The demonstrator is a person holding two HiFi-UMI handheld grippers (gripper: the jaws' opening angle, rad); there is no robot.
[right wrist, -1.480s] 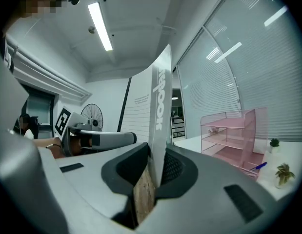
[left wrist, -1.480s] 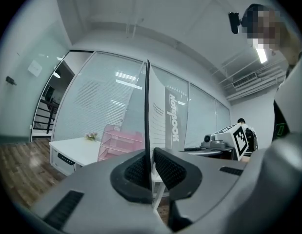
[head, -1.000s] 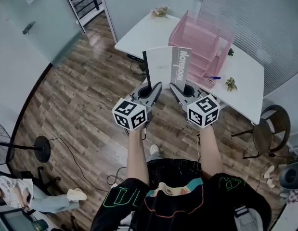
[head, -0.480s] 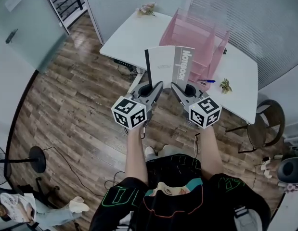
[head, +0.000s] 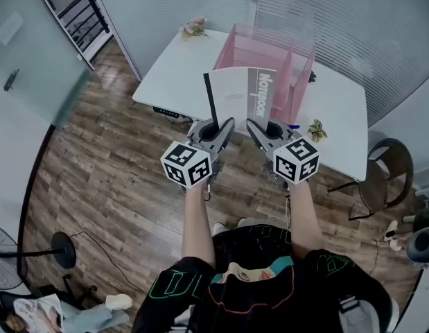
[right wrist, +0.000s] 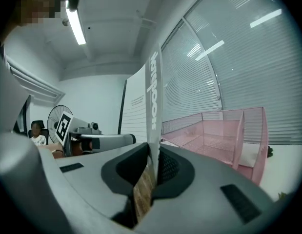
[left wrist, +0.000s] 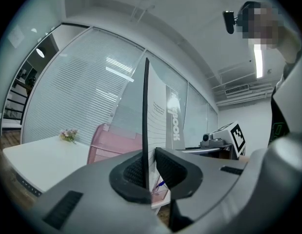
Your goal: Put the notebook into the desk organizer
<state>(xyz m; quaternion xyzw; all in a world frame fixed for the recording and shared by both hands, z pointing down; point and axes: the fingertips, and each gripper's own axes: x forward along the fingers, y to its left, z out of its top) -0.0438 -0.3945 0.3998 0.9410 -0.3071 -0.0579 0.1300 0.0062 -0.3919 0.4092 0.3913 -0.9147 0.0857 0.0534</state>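
Note:
A white and grey notebook [head: 240, 94] with a black spine stands upright in the air between both grippers. My left gripper [head: 218, 127] is shut on its black spine edge [left wrist: 145, 126]. My right gripper [head: 257, 127] is shut on the grey-banded edge [right wrist: 154, 121]. Just beyond the notebook, a pink mesh desk organizer [head: 269, 61] stands on the white table [head: 174, 75]; it also shows as pink trays [right wrist: 219, 135] in the right gripper view and behind the notebook [left wrist: 111, 143] in the left gripper view.
A small flower bunch [head: 194, 26] lies at the table's far left corner, a blue pen [head: 293, 125] and a plant sprig [head: 315, 129] near the front right. A round chair [head: 387, 175] stands right of the table. Wooden floor lies below; blinds behind.
The view has shifted closer to the table, so the organizer now sits more squarely behind the notebook. Both grippers keep the same hold on the notebook.

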